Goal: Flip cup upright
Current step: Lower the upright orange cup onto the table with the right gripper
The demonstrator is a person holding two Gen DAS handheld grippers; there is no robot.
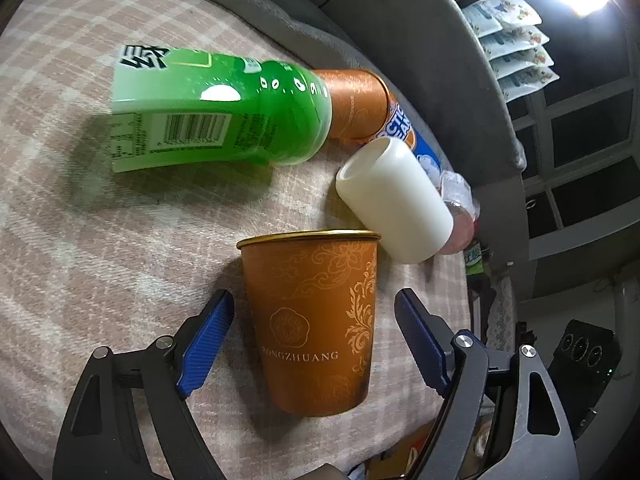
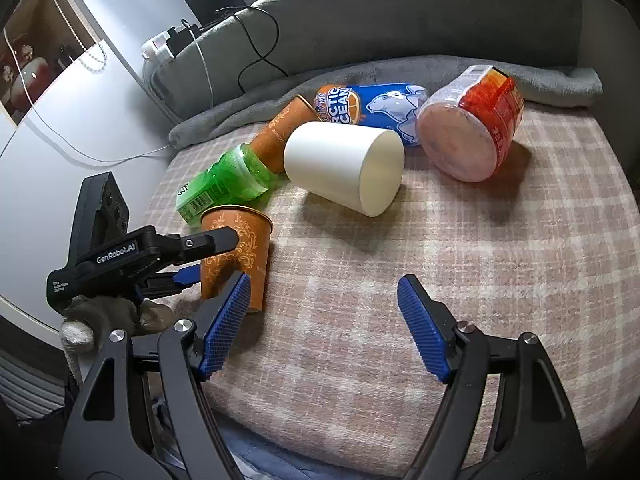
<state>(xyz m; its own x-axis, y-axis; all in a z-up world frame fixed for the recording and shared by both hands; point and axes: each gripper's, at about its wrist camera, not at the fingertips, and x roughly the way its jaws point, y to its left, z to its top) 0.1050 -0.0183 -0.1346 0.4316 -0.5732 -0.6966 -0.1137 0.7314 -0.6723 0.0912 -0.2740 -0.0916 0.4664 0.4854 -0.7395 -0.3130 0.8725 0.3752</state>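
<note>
Left wrist view: orange cup (image 1: 312, 324) stands upright near me, between my left gripper's (image 1: 314, 336) wide-open pads, ungripped; right gripper (image 2: 324, 328) open, empty; next I'd back away

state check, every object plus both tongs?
orange cup: upright, rim up, between open left tongs
second orange cup: on its side
white cup: on its side
green bottle: lying down
blue can: lying down
red-label jar: tipped over
right tongs: open, empty
</note>
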